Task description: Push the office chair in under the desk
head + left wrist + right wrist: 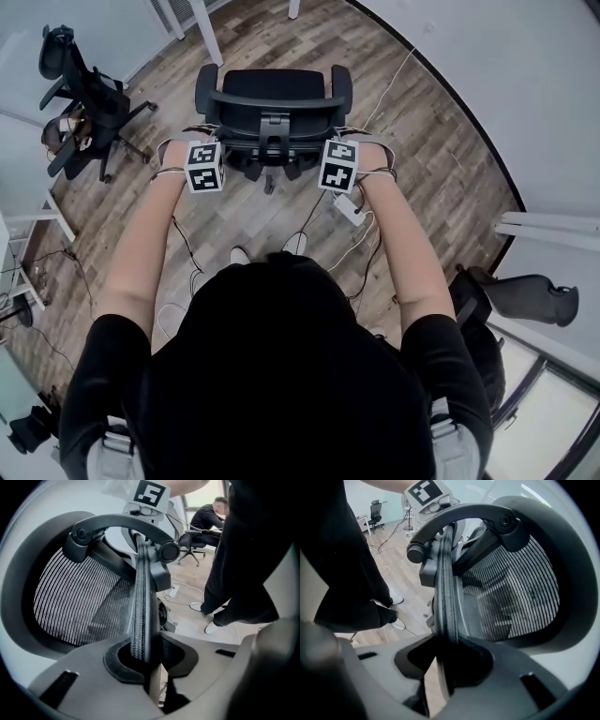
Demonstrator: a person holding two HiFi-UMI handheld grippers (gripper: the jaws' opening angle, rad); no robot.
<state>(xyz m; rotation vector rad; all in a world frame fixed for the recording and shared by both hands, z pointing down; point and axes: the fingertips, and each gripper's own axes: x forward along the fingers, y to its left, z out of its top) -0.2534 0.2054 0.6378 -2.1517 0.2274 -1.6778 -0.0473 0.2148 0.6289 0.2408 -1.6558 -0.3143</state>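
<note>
Holding the office chair (274, 127) by its backrest rim (139, 602): pinched narrowly in the left tongs (145, 658) toward one side and in the right tongs (450, 660) toward the other. Stands on the floor (422, 141) straight ahead, rim lying crosswise to the push, seat facing away toward white legs (208, 37) beyond, probably the desk's. Equally near to both hands, so likely calls for an even forward shove to avoid swivelling.

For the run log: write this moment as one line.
left gripper: shut on top rim of black mesh office chair | right gripper: shut on same rim | chair: upright, wood floor
</note>
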